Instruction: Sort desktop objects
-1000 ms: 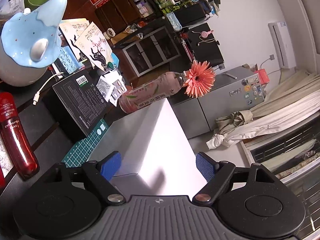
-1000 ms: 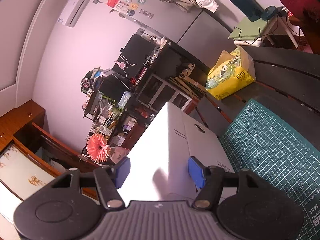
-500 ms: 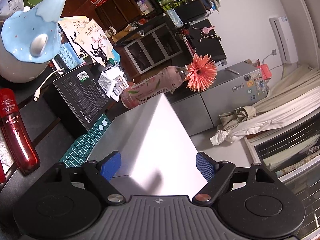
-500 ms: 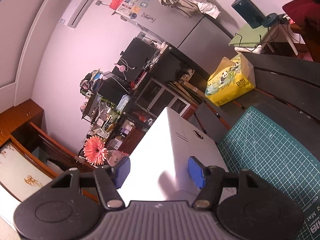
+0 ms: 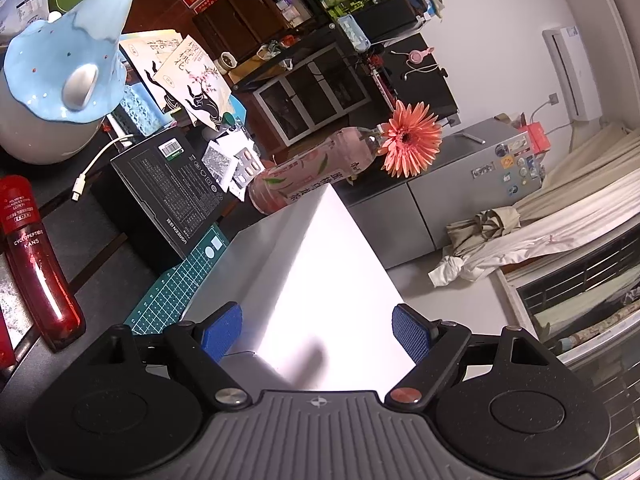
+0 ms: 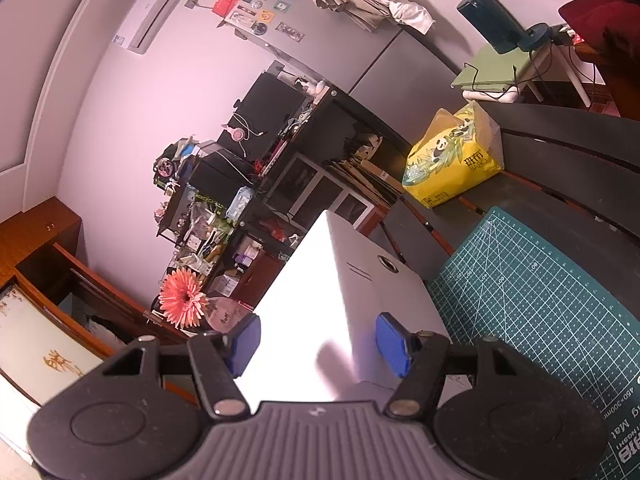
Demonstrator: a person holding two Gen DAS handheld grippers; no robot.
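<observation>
Cluttered desk, red bottle point(image 5: 38, 264) reading "KANS"

- One white box point(image 5: 320, 280), on the green cutting mat point(image 5: 176, 284).
- One black box point(image 5: 168, 188) beside the mat.
- One red bottle point(image 5: 36, 264).
- One pink bottle point(image 5: 312, 168) with one flower point(image 5: 412, 144).
- One yellow tissue pack point(image 6: 452, 160).
</observation>
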